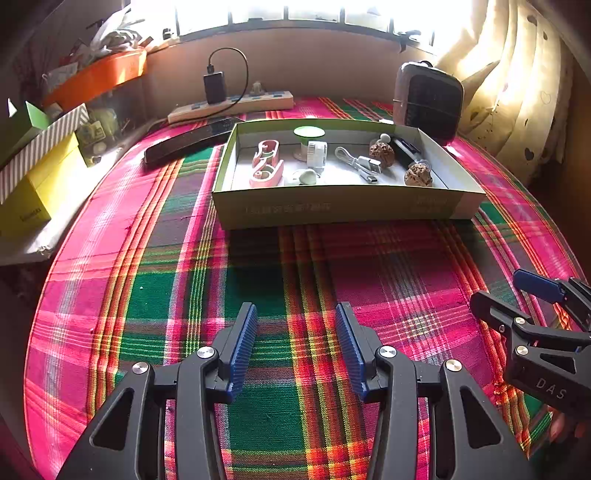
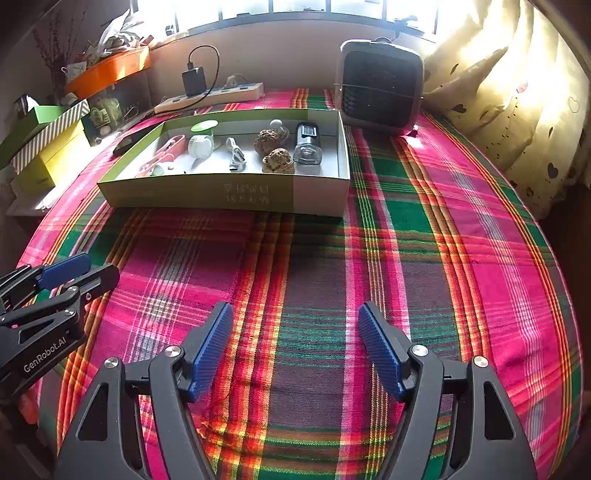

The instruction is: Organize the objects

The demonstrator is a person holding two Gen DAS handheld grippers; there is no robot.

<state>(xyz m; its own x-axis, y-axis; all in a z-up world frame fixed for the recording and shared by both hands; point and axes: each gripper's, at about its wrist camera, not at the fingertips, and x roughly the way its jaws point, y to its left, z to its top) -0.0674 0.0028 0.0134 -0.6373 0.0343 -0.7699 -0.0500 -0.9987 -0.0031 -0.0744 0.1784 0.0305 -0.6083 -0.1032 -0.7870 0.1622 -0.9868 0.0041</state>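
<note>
Left gripper (image 1: 295, 343): black angular plastic frame, triangular cut-outs, round silver screw heads, ribbed blue pads (image 1: 243, 350) lining the jaws; white "GenRobot.AI" lettering on its side. Right gripper (image 2: 295, 350): same black frame, silver screws, blue ribbed pads; white "DAS" marking.

We see the window (image 1: 295, 14) blown out white, backlighting everything below it. Both views stay sharp. Edges bow and darken.

Pink-green plaid cloth (image 1: 295, 280), green box (image 1: 332, 206)
</note>
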